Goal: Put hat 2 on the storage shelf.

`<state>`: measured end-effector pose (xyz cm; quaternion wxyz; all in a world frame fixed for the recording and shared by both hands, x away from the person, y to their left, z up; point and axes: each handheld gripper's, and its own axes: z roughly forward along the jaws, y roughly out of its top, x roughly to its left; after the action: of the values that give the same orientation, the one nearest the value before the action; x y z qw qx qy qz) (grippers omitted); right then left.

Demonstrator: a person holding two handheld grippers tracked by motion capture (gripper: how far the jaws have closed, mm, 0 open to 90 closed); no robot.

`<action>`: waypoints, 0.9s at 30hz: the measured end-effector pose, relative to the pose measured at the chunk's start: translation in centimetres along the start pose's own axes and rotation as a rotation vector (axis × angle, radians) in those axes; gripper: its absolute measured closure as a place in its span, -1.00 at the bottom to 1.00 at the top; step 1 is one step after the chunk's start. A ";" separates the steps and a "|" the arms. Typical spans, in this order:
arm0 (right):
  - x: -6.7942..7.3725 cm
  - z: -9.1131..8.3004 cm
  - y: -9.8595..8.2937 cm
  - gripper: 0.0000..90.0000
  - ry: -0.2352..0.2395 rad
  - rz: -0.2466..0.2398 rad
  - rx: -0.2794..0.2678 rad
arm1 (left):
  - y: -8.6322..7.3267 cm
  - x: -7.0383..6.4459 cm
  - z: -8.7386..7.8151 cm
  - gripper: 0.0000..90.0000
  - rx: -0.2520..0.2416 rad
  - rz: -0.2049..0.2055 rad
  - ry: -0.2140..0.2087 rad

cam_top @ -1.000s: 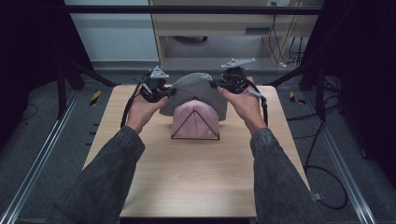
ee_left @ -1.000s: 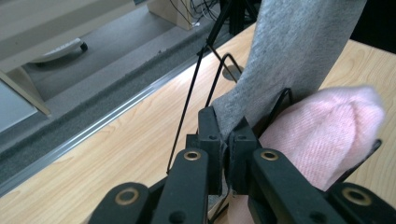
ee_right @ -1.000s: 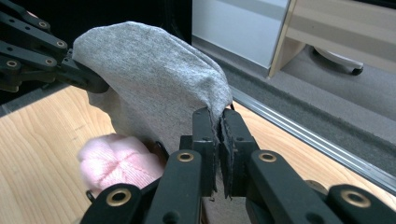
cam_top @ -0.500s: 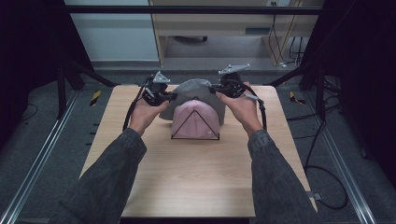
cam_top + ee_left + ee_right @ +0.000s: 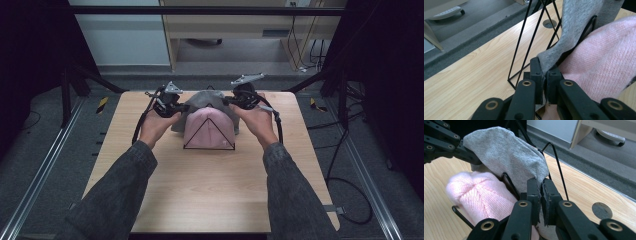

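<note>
Seemingly midway: both grippers, left gripper [image 5: 544,82] and right gripper [image 5: 540,200], pinch the grey cloth [image 5: 509,155] (jaws clamped) over the wire rack [image 5: 531,37], upper centre; pink beanie [image 5: 209,127] already mounted.

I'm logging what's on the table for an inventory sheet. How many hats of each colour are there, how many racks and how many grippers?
Grey hat: 1
Pink hat: 1
Black wire rack: 1
Grippers: 2, the left gripper and the right gripper, each shut on the grey hat's edge
Total: 5
</note>
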<state>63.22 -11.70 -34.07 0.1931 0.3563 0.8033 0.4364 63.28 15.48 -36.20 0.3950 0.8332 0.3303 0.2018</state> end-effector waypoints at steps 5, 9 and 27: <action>0.1 0.0 0.0 0.91 -0.001 -0.003 0.001 | -0.1 -0.1 -0.1 0.93 0.000 -0.006 0.000; 0.2 0.1 0.0 0.90 0.001 -0.002 0.003 | -0.2 -0.1 0.0 0.92 0.002 -0.009 0.002; 0.7 0.2 -1.0 0.66 -0.001 0.013 0.017 | -1.0 -0.4 -0.4 0.73 -0.008 -0.021 0.018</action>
<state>62.47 -11.40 -35.06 0.1874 0.3635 0.8046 0.4305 62.31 15.87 -36.79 0.3976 0.8262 0.3417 0.2063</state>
